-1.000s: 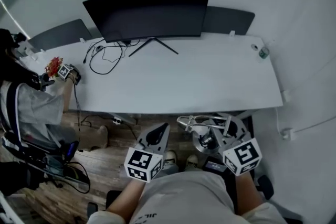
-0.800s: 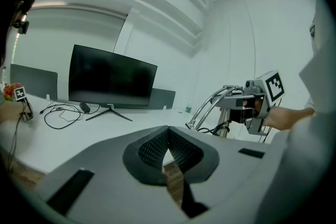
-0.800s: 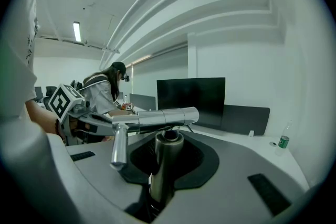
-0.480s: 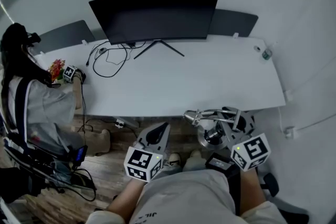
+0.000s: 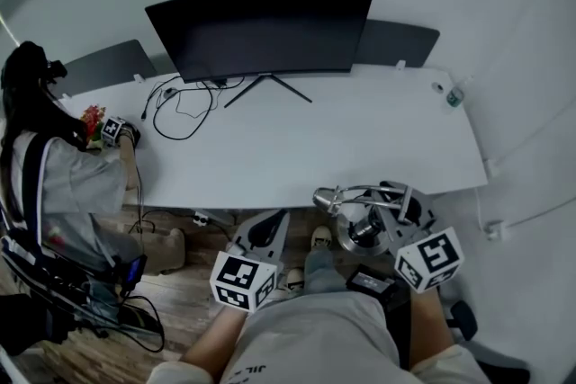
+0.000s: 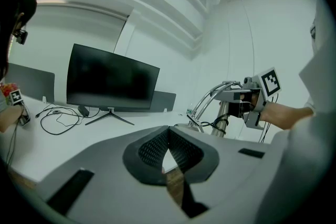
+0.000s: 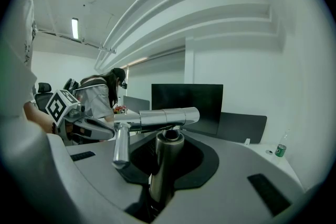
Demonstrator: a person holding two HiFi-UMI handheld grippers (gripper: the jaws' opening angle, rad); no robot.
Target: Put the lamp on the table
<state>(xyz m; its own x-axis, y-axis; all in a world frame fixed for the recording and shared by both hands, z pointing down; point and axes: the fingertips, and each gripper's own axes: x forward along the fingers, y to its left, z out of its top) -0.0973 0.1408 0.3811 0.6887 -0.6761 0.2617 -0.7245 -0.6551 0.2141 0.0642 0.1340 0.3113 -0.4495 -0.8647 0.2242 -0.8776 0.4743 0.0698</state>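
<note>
- Carrying the silver metal desk lamp point(image 5: 364, 232), our right gripper point(image 7: 165, 150) is clamped on its upright post. Over the last second both have drifted slightly right in the head view.
- The lamp hangs at lower right, short of the white counter's point(image 5: 360, 139) near edge, so we judge the placing is yet to come.
- Our left gripper point(image 6: 168, 136), at lower centre, is closed and empty.

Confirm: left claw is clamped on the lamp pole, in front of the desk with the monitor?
No: it's the right claw clamped on the lamp pole, as the right gripper view shows; the left claw holds nothing. It is in front of the desk with the monitor.
</note>
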